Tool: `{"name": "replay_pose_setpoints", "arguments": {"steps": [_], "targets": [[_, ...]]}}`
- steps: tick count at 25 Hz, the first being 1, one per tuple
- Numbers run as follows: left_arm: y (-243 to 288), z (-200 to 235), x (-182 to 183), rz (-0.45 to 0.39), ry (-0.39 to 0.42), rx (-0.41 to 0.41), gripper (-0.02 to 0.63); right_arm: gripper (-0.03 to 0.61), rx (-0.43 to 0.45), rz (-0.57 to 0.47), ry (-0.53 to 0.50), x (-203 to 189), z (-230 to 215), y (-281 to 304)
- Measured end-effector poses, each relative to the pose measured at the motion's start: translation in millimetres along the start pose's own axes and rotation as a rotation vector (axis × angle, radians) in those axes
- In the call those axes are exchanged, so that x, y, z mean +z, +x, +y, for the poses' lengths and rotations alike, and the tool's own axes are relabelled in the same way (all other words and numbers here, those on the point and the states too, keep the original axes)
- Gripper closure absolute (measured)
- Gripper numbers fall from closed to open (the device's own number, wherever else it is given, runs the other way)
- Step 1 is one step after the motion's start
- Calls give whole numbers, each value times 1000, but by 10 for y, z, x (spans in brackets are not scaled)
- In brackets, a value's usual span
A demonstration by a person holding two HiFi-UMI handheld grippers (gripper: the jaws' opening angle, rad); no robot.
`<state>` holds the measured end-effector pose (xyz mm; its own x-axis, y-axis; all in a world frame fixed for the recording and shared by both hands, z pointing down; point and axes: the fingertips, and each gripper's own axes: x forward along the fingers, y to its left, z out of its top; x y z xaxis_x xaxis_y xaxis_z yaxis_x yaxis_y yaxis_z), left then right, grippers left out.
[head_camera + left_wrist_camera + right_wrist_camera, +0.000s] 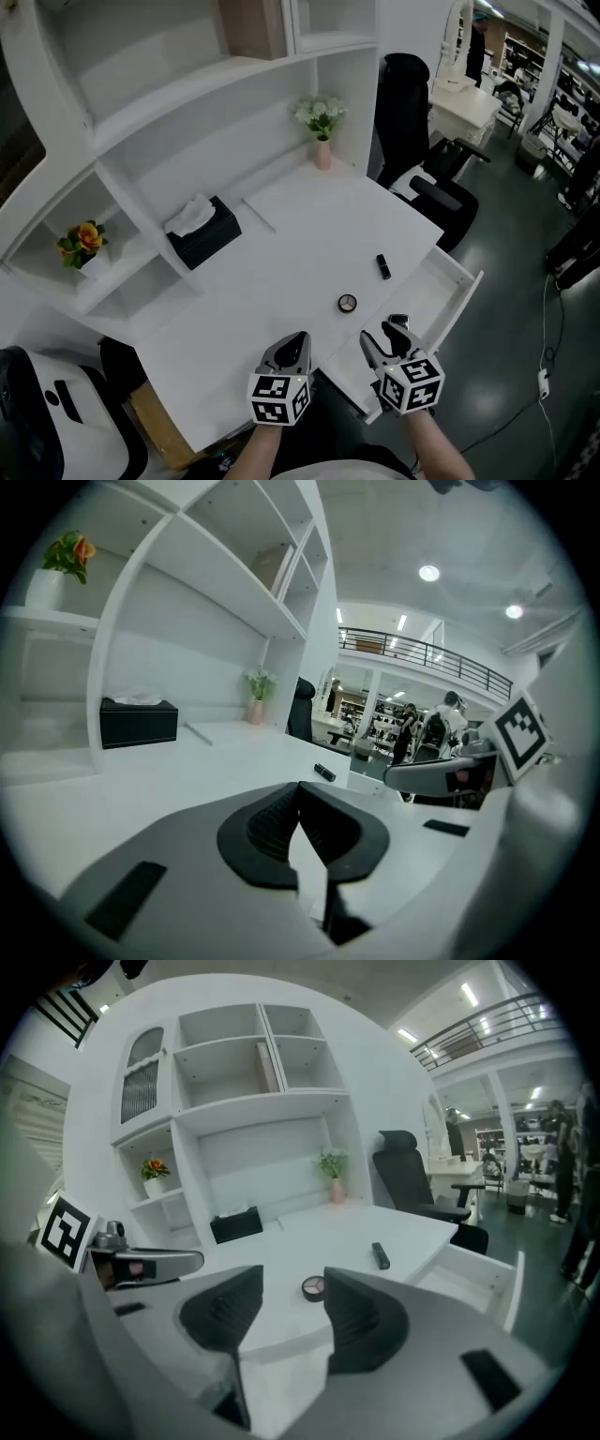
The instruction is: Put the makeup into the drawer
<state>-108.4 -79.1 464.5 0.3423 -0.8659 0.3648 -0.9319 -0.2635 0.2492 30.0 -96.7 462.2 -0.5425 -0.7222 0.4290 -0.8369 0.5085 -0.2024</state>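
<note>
Round, dark-rimmed compact [347, 303] lies on the white bench [281, 262], with a black tube [382, 266] at its 1 o'clock and the open drawer [427, 281] at 3. The right tool [384, 336] is released and empty, and it hides the drawer's near end. The left tool [292, 345] is clenched on nothing.

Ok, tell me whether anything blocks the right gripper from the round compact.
Nothing visible does. The round compact lies on bare desktop just ahead of the right gripper, jaws open; the black tube lies farther off, near the drawer.
</note>
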Motion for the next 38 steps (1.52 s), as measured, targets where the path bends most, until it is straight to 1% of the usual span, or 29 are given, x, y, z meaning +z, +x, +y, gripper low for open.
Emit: {"name": "replay_pose_setpoints", "arguments": {"steps": [5,13,16,22,29,38], "targets": [[164,106,-5,22,-7,-31,612,388,-26,39,16,-96,-23,227],[320,203,-75,57,-14,-45,611,387,-39,87,13,-185,-85,585],[362,260,-91,68,-19,-38,611,382,-39,109,14,-218,-106,738],[458,405,-52,72,-28,-16,611,345,-36,168,-8,-278,-185,1049],[556,541,-59,85,-49,8,611,337,-52,255,-56,-426,-303,1298],[669,609,-103,100,-64,23,612,334,-27,323,-95,-550,-311,1472]]}}
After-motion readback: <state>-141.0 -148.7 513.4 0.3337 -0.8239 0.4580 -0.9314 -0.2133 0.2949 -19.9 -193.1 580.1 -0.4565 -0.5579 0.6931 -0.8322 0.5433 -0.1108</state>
